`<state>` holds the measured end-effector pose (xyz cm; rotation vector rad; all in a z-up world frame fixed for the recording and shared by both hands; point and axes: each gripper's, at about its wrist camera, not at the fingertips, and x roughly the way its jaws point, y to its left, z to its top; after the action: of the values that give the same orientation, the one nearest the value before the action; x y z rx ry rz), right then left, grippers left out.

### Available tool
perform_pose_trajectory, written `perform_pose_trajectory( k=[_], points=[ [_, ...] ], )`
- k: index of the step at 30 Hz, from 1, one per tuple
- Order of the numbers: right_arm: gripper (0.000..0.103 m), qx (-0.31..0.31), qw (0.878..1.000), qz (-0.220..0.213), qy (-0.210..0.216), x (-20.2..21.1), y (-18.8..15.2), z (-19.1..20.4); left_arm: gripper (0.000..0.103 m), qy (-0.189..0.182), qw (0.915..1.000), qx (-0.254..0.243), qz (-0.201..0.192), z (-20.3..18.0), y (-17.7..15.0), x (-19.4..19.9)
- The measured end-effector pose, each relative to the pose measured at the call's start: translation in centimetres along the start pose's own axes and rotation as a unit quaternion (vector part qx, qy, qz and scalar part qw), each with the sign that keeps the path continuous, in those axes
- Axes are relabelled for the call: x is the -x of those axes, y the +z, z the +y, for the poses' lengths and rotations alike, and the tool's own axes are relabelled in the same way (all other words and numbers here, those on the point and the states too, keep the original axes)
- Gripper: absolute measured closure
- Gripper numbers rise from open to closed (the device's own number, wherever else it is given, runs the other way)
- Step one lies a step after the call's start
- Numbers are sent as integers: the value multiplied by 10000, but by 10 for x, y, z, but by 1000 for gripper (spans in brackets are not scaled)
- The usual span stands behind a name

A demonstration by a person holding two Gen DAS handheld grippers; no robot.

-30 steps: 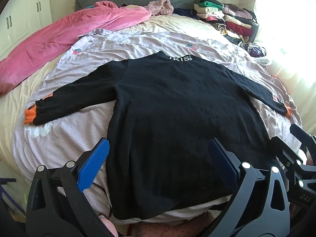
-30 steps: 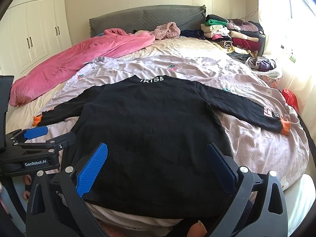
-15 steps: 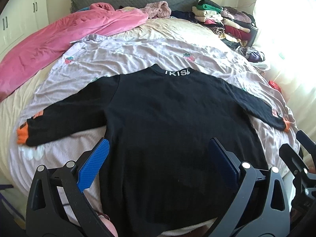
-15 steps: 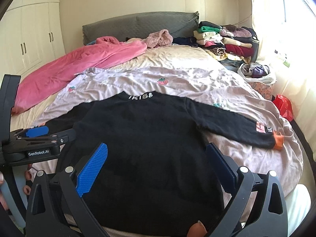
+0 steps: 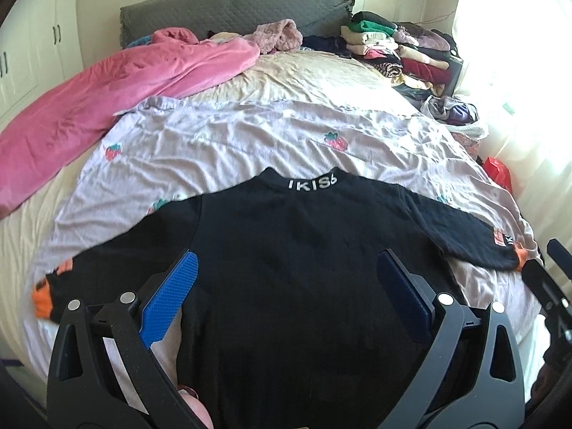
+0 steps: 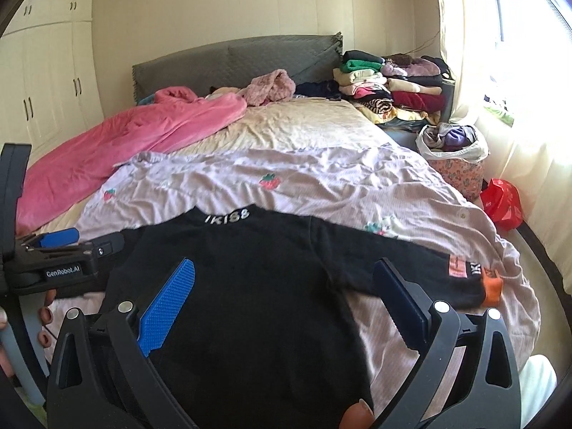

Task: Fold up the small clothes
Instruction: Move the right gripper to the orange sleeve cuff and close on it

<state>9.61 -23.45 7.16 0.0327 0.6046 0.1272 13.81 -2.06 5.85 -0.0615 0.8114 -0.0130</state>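
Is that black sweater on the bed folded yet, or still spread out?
Spread out. The black sweater lies flat on the bed, both sleeves stretched sideways, with its orange cuffs at the far ends and no fold visible.

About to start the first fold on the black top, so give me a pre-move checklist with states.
1. Black top spread flat, back up, collar away: ok.
2. Both sleeves out to the sides, orange cuffs showing: ok.
3. Left gripper open, holding nothing: ok.
4. Right gripper open, holding nothing: ok.
5. Hem reachable: cannot tell, near edge hidden behind the grippers.
6. Strawberry sheet underneath wrinkled, may get pinched along with the top: not ok.
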Motion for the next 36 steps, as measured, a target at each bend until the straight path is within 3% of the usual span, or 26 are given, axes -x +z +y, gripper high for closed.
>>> perform_pose_trajectory(
  k=[9,22,28,36],
  points=[
    [4,-188,9991,-32,-391,-19,33,-28,9,-66,9998,-193,-23,-19,33,-18],
    [4,-1161,9883,-763,-625,-25,80,-97,9,-404,9988,-88,-250,-39,88,-39],
    [4,-1577,9792,-769,-1021,-39,67,-137,9,-460,9988,37,-138,-42,88,-70],
    [4,-2228,9623,-247,-1541,-79,19,-194,9,-587,9981,138,126,-42,63,-121]
  ],
)
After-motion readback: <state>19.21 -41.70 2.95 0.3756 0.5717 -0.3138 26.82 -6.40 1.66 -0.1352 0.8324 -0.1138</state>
